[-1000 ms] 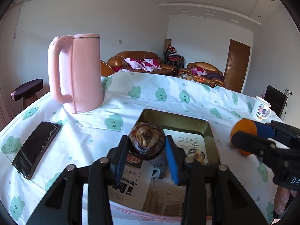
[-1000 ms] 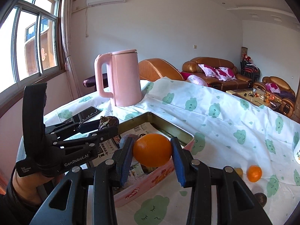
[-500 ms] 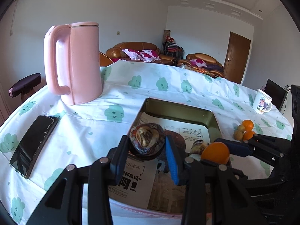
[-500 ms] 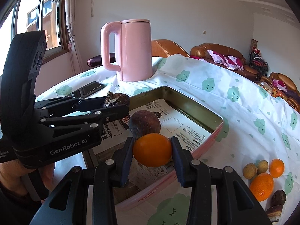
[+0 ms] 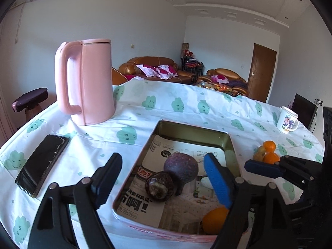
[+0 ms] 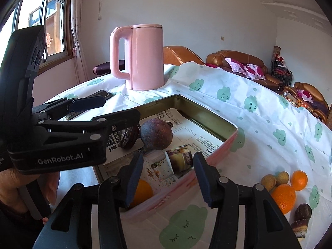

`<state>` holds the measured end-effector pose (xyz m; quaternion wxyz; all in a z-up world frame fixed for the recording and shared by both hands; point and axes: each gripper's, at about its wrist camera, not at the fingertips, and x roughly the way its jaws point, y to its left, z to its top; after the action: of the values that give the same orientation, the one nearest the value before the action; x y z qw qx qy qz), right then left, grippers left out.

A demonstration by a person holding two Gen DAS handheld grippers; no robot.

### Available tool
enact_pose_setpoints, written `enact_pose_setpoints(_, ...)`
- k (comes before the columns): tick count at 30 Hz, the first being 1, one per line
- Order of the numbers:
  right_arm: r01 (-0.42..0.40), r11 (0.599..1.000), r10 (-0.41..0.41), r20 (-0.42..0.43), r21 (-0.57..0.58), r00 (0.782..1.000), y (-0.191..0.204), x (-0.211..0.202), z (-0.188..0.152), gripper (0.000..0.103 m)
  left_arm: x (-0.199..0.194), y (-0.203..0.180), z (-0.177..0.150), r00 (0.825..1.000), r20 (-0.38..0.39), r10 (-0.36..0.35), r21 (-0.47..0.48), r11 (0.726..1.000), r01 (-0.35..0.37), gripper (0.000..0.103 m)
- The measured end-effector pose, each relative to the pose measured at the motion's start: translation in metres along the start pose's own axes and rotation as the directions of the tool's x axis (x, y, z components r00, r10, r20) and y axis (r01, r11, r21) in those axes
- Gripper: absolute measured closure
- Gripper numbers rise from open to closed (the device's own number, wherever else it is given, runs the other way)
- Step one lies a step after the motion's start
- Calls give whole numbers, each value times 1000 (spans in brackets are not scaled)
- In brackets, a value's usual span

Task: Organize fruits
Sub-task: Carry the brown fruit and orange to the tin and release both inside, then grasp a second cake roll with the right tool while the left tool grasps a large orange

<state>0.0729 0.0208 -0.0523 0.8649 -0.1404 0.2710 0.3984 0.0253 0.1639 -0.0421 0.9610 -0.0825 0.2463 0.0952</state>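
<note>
Left wrist view showed the left gripper [image 5: 160,177] spread wide and empty, its dark fruit [image 5: 159,186] dropped into the tin [image 5: 194,127] at lower centre; the right gripper [image 6: 168,175] likewise gaped, its orange [image 6: 143,193] released. Three fruits lay in the tin, so two more were sorted; six waited at the right-wrist frame's lower right: two oranges [image 6: 284,197], three small brown, one dark.
</note>
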Motion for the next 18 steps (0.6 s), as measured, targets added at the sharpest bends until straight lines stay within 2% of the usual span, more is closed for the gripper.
enact_pose_setpoints(5, 113, 991, -115, 26, 73, 993, -46, -42, -23, 48, -7, -25, 2, 998, 24, -66, 22, 998, 65, 19)
enact_pose_setpoints(7, 193, 975, -196, 22, 109, 980, -69, -57, -34, 47, -7, -39, 1, 996, 22, -83, 43, 996, 82, 16)
enact_pose_setpoints(10, 296, 939, -299, -8, 174, 954, -103, -75, -50, 47, -7, -62, -2, 993, 15, -115, 79, 990, 113, 15)
enact_pose_setpoints(14, 336, 907, -330, -67, 252, 942, -138, -82, -67, 47, -4, -93, -4, 989, 0, -146, 135, 980, 144, 15)
enact_pose_setpoints(18, 315, 908, -295, -114, 277, 949, -150, -76, -76, 47, 2, -120, -6, 985, -27, -171, 178, 969, 173, 15)
